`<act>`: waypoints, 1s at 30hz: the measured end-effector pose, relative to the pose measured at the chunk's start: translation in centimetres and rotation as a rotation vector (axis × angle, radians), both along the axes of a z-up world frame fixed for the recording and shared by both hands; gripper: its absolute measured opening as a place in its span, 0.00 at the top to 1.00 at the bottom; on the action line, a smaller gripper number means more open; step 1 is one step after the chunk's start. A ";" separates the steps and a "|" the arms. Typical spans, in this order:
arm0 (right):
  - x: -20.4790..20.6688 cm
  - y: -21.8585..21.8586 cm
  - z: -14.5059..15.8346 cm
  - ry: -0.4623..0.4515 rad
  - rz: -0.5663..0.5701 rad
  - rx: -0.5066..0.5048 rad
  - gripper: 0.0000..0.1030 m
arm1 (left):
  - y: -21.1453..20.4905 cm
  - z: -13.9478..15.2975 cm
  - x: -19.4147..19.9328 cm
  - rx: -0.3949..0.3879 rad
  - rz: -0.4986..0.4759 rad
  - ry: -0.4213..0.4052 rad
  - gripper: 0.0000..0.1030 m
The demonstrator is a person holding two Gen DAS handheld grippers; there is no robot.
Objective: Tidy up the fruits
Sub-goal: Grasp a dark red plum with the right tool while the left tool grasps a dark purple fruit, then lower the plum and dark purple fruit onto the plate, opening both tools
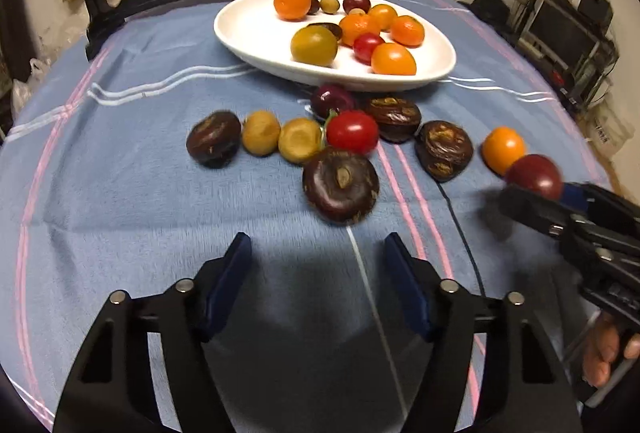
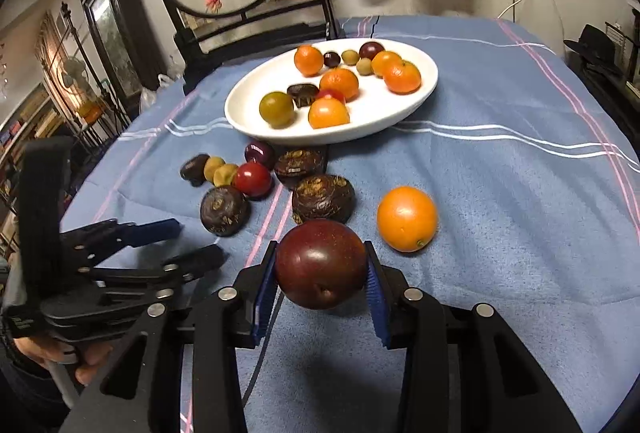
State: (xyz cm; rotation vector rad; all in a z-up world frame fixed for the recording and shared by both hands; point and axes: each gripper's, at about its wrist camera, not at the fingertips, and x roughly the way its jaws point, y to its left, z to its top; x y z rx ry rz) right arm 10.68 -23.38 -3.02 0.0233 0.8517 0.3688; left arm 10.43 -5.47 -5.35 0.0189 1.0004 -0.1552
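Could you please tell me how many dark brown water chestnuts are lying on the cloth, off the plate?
4 water chestnuts: leftmost in the cluster, nearest the camera, farthest back, rightmost. The plate could hide more.

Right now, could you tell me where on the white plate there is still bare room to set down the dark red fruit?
The white plate's left end is bare, bordered by the green fruit and the rim nearest the chair. Its middle and right side are crowded with oranges. The right gripper holds the dark red fruit.
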 end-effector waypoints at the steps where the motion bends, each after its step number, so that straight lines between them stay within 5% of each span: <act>1: -0.1 -0.3 0.2 -0.006 -0.002 0.012 0.60 | -0.2 0.0 0.3 0.009 0.000 0.003 0.40; 7: -0.3 -0.8 0.4 -0.005 -0.013 0.038 0.60 | -1.6 -0.1 2.2 0.040 0.007 0.010 0.42; 11: -0.2 -0.8 0.2 -0.004 -0.011 0.036 0.60 | -2.3 -0.1 2.6 0.053 0.005 -0.027 0.59; 15: 0.1 -1.2 -0.1 0.006 -0.036 0.033 0.60 | -2.0 0.2 1.7 0.057 -0.003 -0.026 0.60; 24: -0.6 -2.5 2.7 -0.134 -0.125 0.096 0.60 | 0.9 6.1 -0.3 -0.033 0.001 -0.145 0.60; 30: 1.8 -2.1 6.4 -0.156 -0.130 0.142 0.60 | 1.4 8.3 3.8 -0.125 0.022 -0.156 0.60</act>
